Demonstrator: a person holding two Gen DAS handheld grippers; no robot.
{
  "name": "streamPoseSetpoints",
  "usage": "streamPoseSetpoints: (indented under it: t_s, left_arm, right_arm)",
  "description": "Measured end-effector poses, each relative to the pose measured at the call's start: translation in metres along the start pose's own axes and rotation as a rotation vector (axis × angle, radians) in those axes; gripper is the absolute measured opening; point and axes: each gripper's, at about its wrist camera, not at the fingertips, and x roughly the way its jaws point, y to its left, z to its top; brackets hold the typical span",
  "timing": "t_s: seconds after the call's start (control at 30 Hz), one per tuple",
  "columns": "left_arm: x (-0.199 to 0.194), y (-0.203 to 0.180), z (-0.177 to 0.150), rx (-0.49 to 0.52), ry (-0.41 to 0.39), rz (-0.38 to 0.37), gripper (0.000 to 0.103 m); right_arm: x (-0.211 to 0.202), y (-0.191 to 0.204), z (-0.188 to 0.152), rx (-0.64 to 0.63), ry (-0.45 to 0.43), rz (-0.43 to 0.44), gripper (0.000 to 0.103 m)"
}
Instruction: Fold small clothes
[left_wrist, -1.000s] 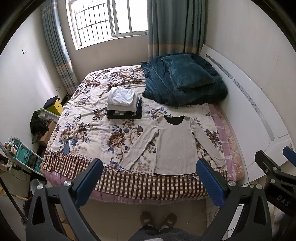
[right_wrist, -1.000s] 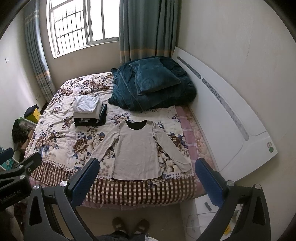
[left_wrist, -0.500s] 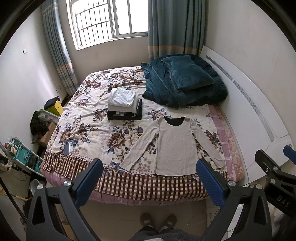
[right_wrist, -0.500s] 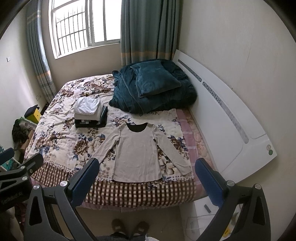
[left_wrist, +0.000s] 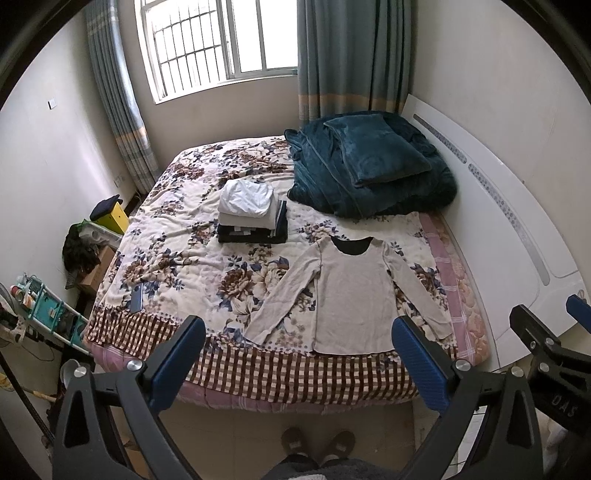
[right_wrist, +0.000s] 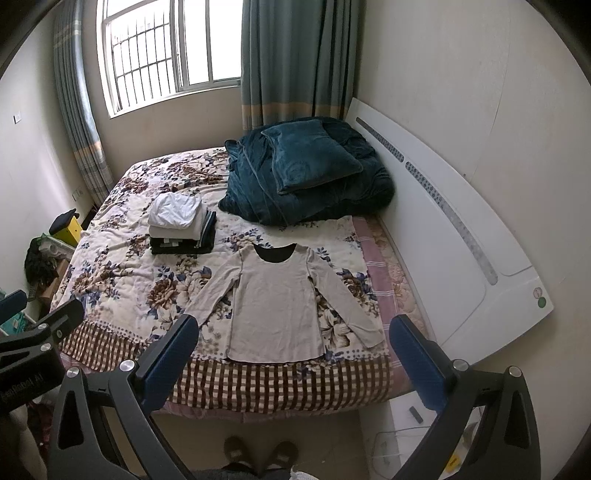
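Observation:
A beige long-sleeved top (left_wrist: 351, 295) lies flat, sleeves spread, on the floral bed cover near the bed's front edge; it also shows in the right wrist view (right_wrist: 275, 306). A stack of folded clothes (left_wrist: 251, 212) sits behind it to the left, also in the right wrist view (right_wrist: 181, 225). My left gripper (left_wrist: 297, 349) is open and empty, held above the floor in front of the bed. My right gripper (right_wrist: 293, 347) is open and empty, beside it to the right, also short of the bed.
A dark teal blanket and pillow (left_wrist: 369, 166) lie at the bed's far right by the white headboard (left_wrist: 517, 240). A phone (left_wrist: 136, 299) lies at the bed's front left. Cluttered shelves and boxes (left_wrist: 55, 295) stand left of the bed. My slippered feet (left_wrist: 317, 443) are below.
Both cameras have drifted slightly; the right wrist view sits a little lower on the bed. Nothing on the bed has moved and both grippers stay open.

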Motion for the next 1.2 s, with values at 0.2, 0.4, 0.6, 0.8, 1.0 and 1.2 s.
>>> streamPoseSetpoints:
  t_s: [0.2, 0.4, 0.6, 0.8, 1.0, 1.2]
  left_arm:
    - [0.000, 0.001, -0.002, 0.002, 0.002, -0.002, 0.103]
    - [0.001, 0.002, -0.004, 0.000, 0.001, -0.001, 0.103]
    - [0.001, 0.001, -0.005, -0.001, 0.001, -0.002, 0.103]
    - [0.017, 0.011, -0.003, 0.004, 0.018, -0.014, 0.103]
    - [0.083, 0.011, 0.001, 0.033, 0.025, 0.020, 0.103]
    - [0.195, -0.012, 0.004, 0.079, 0.115, 0.044, 0.103]
  right_arm:
    - [-0.002, 0.000, 0.002, 0.001, 0.000, 0.001, 0.103]
    - [-0.002, 0.000, 0.001, 0.001, -0.002, 0.002, 0.103]
    - [-0.003, 0.003, 0.007, 0.001, 0.002, -0.005, 0.103]
    - [0.008, 0.011, 0.010, 0.014, 0.020, -0.012, 0.103]
    - [0.064, -0.002, 0.005, 0.095, 0.055, -0.099, 0.103]
    - [0.170, -0.071, -0.019, 0.273, 0.151, -0.242, 0.103]
